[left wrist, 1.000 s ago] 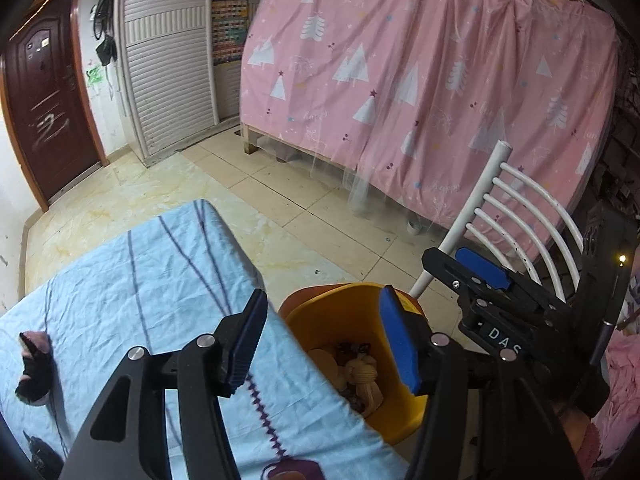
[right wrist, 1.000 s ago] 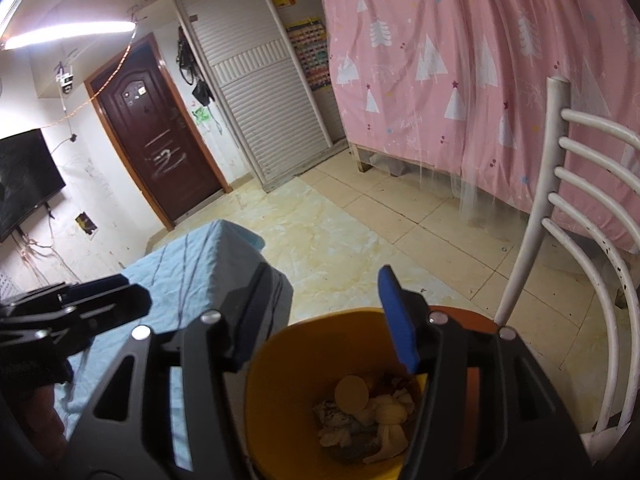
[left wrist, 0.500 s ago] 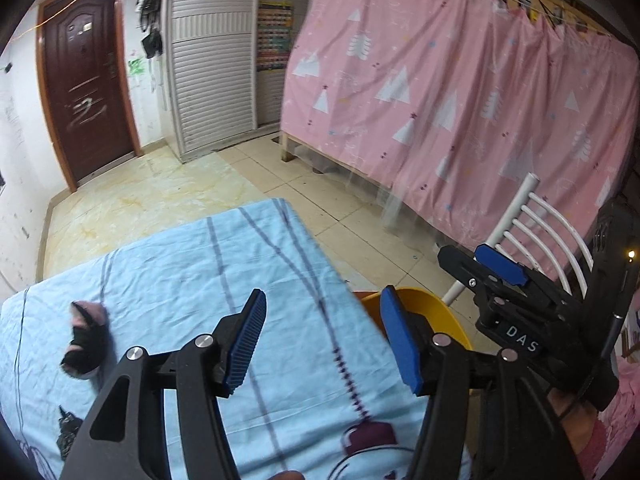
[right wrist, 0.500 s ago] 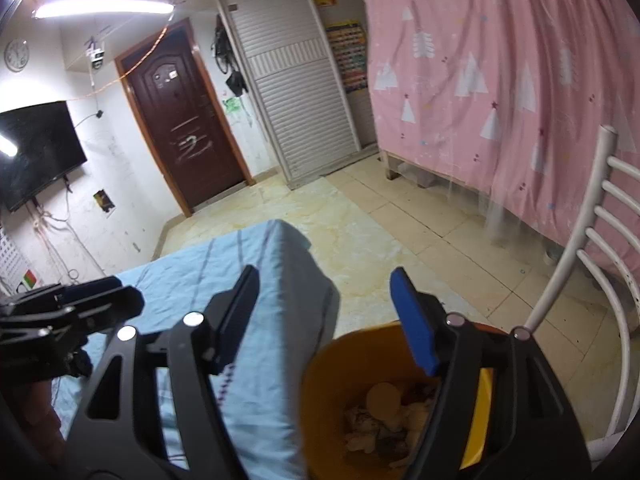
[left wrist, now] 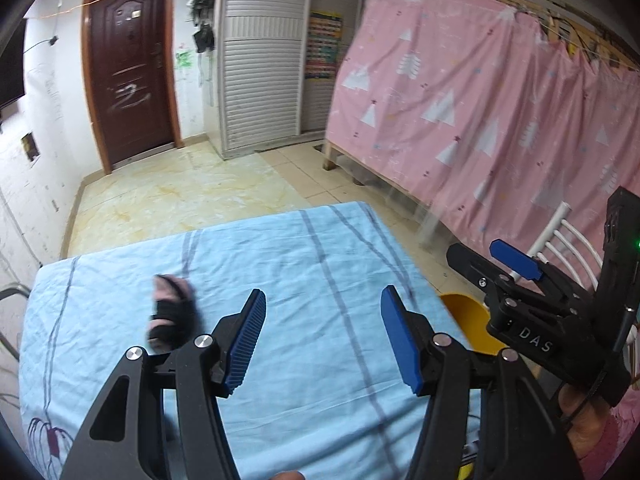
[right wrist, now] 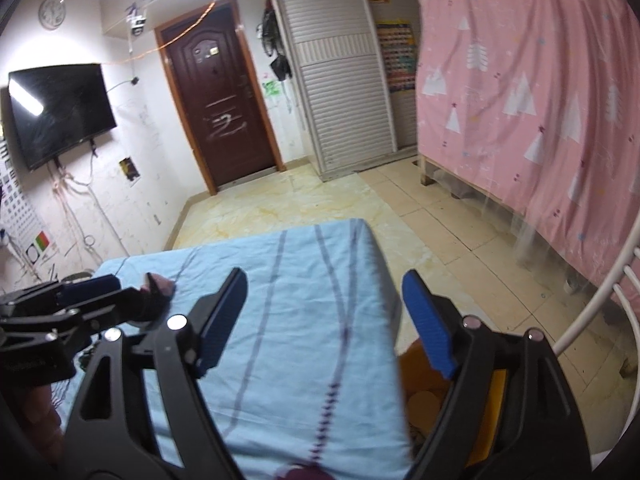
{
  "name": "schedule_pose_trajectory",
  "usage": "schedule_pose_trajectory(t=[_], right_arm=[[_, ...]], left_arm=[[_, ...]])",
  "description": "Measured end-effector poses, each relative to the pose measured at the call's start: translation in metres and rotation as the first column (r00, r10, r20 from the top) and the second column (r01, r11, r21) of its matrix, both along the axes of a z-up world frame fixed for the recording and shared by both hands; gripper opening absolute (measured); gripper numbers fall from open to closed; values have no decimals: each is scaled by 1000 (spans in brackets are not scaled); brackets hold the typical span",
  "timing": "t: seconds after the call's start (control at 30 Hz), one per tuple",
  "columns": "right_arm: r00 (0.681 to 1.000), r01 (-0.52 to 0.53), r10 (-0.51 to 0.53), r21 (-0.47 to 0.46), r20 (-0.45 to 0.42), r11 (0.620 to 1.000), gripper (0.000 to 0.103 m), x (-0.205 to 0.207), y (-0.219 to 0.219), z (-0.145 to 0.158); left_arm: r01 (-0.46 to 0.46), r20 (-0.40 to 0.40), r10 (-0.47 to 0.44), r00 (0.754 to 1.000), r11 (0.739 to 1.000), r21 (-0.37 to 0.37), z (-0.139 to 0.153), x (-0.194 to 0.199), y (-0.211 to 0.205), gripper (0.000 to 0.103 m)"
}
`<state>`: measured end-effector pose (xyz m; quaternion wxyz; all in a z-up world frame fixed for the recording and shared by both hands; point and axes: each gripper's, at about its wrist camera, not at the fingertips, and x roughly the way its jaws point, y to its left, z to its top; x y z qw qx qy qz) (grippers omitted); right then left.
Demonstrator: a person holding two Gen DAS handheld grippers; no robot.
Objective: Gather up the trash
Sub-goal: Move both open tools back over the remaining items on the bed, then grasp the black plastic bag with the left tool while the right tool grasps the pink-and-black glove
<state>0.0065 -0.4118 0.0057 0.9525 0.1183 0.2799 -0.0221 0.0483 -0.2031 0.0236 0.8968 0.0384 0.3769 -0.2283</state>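
A crumpled pink and black piece of trash [left wrist: 170, 316] lies on the table's light blue striped cloth [left wrist: 320, 264]. My left gripper [left wrist: 322, 340] hovers over the cloth just right of it, open, with nothing between the blue pads. In the right wrist view the same trash [right wrist: 158, 292] sits beside the left gripper [right wrist: 80, 288]. My right gripper [right wrist: 326, 320] hangs over the table's right edge with its jaws opening and nothing between them. Below that edge stands the yellow bin [right wrist: 496, 396] with scraps inside, also seen as the bin [left wrist: 466, 320] past the table corner.
A white slatted chair [right wrist: 600, 300] stands right of the bin. A pink curtain [left wrist: 480, 120] hangs over a wooden bed frame along the right. Tiled floor [right wrist: 320, 204] leads to a brown door [right wrist: 220, 100]. A TV [right wrist: 60, 112] hangs on the left wall.
Both grippers have swung left, from above the bin to above the blue cloth. The right jaws have widened. The pink and black trash now lies close to the left gripper.
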Motion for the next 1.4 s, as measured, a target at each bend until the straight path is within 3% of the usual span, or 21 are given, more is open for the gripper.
schedule_pose_trajectory(t=[0.43, 0.73, 1.1, 1.4], right_arm=[[990, -138, 136, -83, -28, 987, 77, 34, 86, 9], [977, -208, 203, -110, -60, 972, 77, 52, 128, 7], [961, -267, 256, -121, -101, 956, 78, 66, 162, -4], [942, -318, 301, -107, -148, 942, 78, 80, 184, -18]], left_arm=[[-129, -17, 128, 992, 991, -47, -3, 18, 97, 52], [-168, -36, 167, 985, 984, -50, -10, 17, 140, 54], [-170, -82, 168, 982, 985, -14, -38, 11, 161, 55], [-122, -134, 119, 984, 992, -13, -66, 8, 163, 55]])
